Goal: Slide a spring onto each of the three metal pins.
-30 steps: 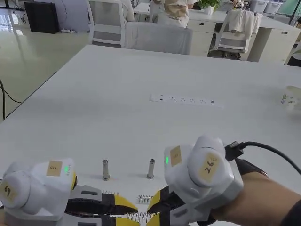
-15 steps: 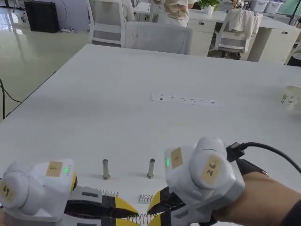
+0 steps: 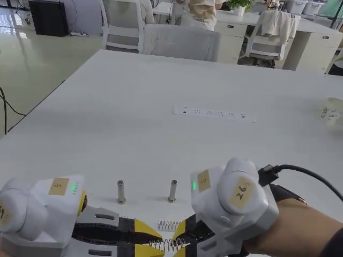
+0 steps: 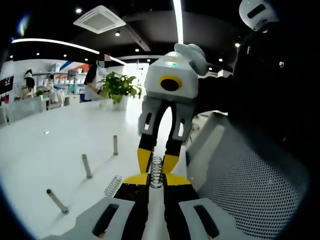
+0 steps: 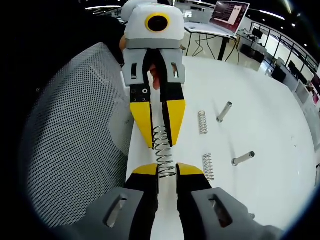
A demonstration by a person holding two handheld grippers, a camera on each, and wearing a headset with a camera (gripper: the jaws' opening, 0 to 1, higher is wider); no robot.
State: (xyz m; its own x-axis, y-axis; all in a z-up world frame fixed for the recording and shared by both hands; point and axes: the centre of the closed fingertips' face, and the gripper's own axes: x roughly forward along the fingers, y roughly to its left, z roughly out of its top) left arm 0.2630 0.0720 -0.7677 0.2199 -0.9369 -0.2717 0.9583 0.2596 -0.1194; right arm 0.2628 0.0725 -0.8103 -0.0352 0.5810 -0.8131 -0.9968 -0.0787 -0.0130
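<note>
Spring (image 5: 162, 147) caught at both ends now! The left gripper (image 4: 156, 179) is nipped narrow on one end and the right gripper (image 5: 167, 171) nipped narrow on the other, tips facing, with the spring stretched between them. Over the last second both have sunk a touch and kept their grip, so I'd call this a hand-over or a straightening, not yet a threading. Just past the tips a loose spring (image 3: 169, 225) lies flat on the table (image 3: 161, 107), and a second spring (image 5: 201, 122) lies out beside the jaws. Parts sit straight on the top, nothing boxed. Beyond stand the pins (image 3: 172, 190), all three bare in the left gripper view. Farthest out, a power strip (image 3: 214, 113).
</note>
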